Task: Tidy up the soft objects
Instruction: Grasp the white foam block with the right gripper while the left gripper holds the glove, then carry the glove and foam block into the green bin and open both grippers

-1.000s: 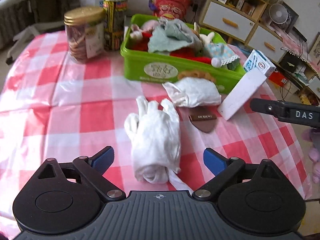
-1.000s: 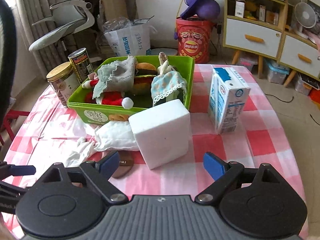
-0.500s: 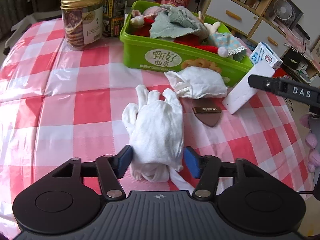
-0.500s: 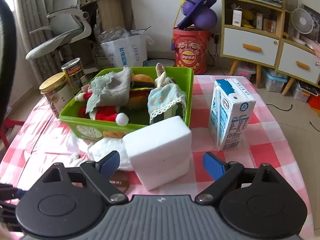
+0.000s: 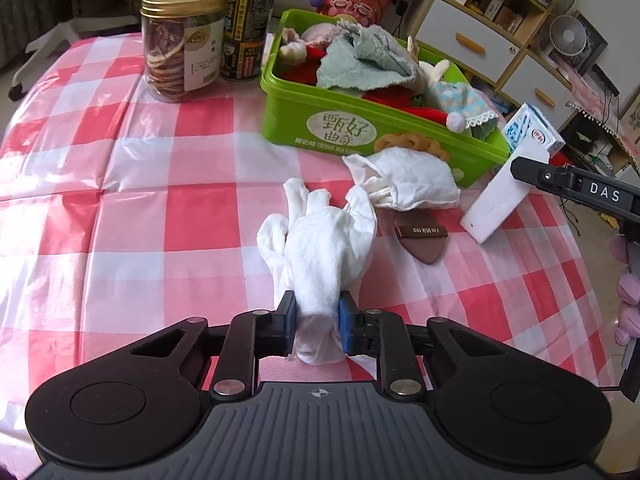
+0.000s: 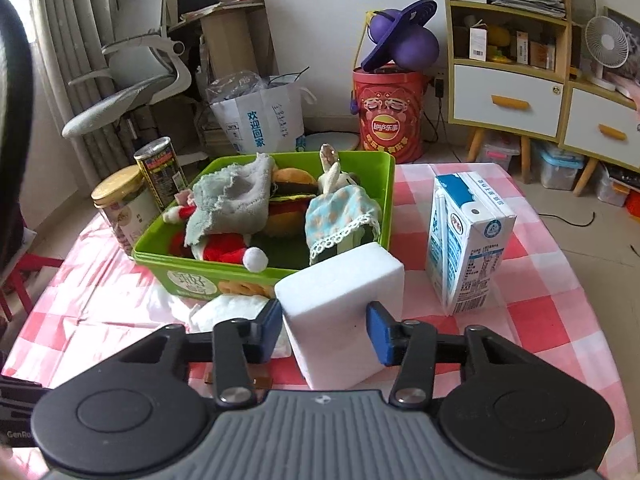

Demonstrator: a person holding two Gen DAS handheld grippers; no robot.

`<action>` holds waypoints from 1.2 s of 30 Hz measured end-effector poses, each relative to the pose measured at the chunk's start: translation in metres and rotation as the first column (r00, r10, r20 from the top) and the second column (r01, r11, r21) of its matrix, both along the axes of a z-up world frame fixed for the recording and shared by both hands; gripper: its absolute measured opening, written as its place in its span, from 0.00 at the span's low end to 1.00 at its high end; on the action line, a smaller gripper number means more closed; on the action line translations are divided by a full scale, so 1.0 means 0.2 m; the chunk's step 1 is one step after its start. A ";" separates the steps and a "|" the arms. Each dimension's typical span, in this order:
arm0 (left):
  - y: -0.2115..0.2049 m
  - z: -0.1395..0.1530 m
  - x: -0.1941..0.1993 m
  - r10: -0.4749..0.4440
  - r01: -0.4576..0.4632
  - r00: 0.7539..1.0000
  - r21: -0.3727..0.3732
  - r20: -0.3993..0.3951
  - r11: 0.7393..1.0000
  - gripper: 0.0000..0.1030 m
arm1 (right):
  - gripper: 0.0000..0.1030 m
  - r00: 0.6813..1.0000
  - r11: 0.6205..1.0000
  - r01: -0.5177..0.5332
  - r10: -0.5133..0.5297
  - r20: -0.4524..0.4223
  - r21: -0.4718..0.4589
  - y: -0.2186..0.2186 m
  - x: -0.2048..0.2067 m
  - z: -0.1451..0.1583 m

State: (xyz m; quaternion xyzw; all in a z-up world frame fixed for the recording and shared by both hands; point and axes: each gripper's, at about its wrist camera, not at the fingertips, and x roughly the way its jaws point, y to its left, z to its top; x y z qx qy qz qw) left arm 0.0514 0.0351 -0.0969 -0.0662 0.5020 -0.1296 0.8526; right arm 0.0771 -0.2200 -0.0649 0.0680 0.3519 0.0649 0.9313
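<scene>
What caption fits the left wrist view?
Left gripper shut on white glove, green bin of soft toys behind.

"DAS" on black gripper bar (image 5: 592, 194); "I'm Milk 100" on brown tag (image 5: 423, 236)

left wrist: low over the table, faces 12 o'clock, green bin (image 5: 372, 132) at 1 o'clock
right wrist: close behind, bin (image 6: 200, 276) at 11 o'clock
shared: bin, milk carton (image 5: 532, 134) (image 6: 466, 240)

Black claw (image 5: 317, 322), blue pads (image 5: 289, 316), seemingly ribbed.
</scene>
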 end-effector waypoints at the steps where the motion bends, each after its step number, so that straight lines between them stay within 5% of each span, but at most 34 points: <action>1: 0.01 0.01 0.00 0.002 -0.002 1.000 -0.002 0.006 1.000 0.18 | 0.17 1.000 1.000 0.002 -0.002 -0.002 0.017 -0.01 0.00 0.00; 13: 0.11 0.11 -0.01 0.073 -0.067 0.995 -0.079 0.074 0.995 0.17 | 0.16 1.000 0.983 -0.012 0.015 -0.015 0.184 -0.10 -0.05 0.09; 25: 0.09 0.33 -0.02 0.106 -0.070 0.964 -0.155 0.244 0.985 0.17 | 0.16 0.996 0.957 0.000 -0.027 0.089 0.291 -0.13 -0.11 0.27; 36: -0.15 0.39 0.36 0.046 -0.038 0.932 -0.029 0.360 0.999 0.17 | 0.16 0.990 0.974 0.040 -0.069 0.126 0.221 -0.05 0.18 0.25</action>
